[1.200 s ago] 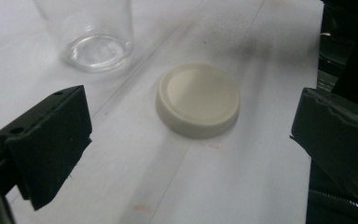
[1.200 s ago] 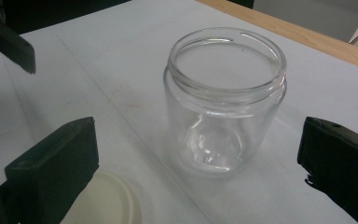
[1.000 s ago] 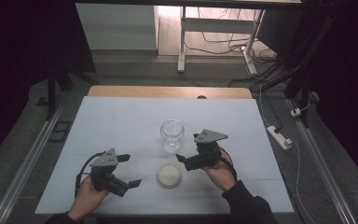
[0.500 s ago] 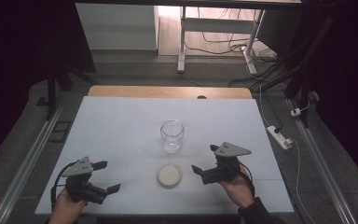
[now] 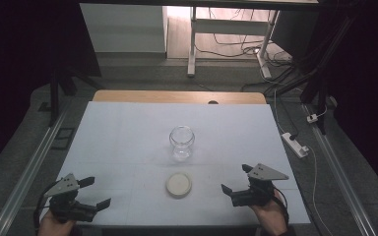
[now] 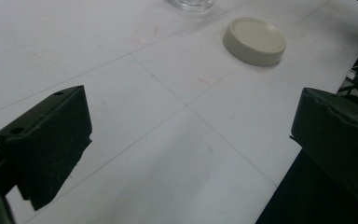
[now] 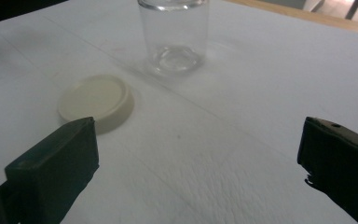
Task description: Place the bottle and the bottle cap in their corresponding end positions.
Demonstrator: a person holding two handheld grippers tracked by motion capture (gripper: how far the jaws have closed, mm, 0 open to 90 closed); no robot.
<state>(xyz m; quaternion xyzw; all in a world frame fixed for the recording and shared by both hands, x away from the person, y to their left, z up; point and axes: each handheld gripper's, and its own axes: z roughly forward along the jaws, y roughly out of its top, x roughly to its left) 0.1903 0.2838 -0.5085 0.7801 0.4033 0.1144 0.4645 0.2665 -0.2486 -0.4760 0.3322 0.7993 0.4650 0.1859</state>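
Only two things stand on the table [image 5: 128,128]: a glass jar [image 5: 181,142] near the middle and a cream lid [image 5: 178,185] just in front of it, toward the near edge, with a narrow gap between them. The far half, both side edges and both near corners offer open room for a gripper to pass.

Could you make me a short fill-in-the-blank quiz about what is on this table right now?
1. The glass jar stands upright with its mouth ____.
2. The cream lid lies flat on the ____, apart from the jar.
3. The left gripper and the right gripper both have their jaws ____.
4. In the high view, the lid lies ____ the two grippers.

Missing words: open; table; open; between
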